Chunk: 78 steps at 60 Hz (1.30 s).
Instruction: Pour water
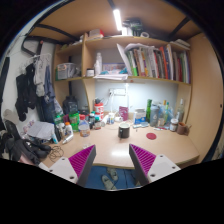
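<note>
My gripper (112, 160) hangs open in front of a light wooden desk (105, 148), its magenta pads (82, 161) wide apart with nothing between them. A dark cup (124, 130) stands on the desk, well beyond the fingers. To the right of it, further back, are a green bottle (149, 110) and several clear containers (166, 118). More small bottles and jars (72, 122) crowd the left side of the desk. I cannot make out any water.
Shelves with books (150, 62) rise behind the desk under a strip lamp (118, 18). Clothes and bags (30, 90) hang at the left. Below the desk's front edge, a pair of slippers (108, 180) lies on a blue floor.
</note>
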Available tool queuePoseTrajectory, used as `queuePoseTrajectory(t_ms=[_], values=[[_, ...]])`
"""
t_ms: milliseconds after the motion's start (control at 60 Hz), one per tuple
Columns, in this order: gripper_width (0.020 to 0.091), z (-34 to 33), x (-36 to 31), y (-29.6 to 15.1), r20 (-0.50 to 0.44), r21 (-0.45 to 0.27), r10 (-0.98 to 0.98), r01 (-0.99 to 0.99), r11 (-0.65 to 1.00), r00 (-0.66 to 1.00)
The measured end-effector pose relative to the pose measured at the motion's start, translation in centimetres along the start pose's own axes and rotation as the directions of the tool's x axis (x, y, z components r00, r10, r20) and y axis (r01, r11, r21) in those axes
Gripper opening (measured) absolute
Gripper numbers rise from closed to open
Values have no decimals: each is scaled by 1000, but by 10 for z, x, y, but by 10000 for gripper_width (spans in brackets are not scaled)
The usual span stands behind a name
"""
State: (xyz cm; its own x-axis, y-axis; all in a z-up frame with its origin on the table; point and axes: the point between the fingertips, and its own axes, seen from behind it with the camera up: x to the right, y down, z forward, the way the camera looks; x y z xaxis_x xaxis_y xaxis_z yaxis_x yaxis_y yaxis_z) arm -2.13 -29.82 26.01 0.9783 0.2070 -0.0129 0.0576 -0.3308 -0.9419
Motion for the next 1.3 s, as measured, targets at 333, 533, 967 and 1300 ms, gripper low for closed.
queuePoseTrajectory(t_ms=[333,533,967,1300], values=[[748,156,-96,47,173,44,-45,37,998,984],[743,273,-151,66,204,65,-35,22,998,978],[473,385,-168,56,102,190,-93,72,979,990],[405,401,-162,8,245,28,150,-162,986,958]])
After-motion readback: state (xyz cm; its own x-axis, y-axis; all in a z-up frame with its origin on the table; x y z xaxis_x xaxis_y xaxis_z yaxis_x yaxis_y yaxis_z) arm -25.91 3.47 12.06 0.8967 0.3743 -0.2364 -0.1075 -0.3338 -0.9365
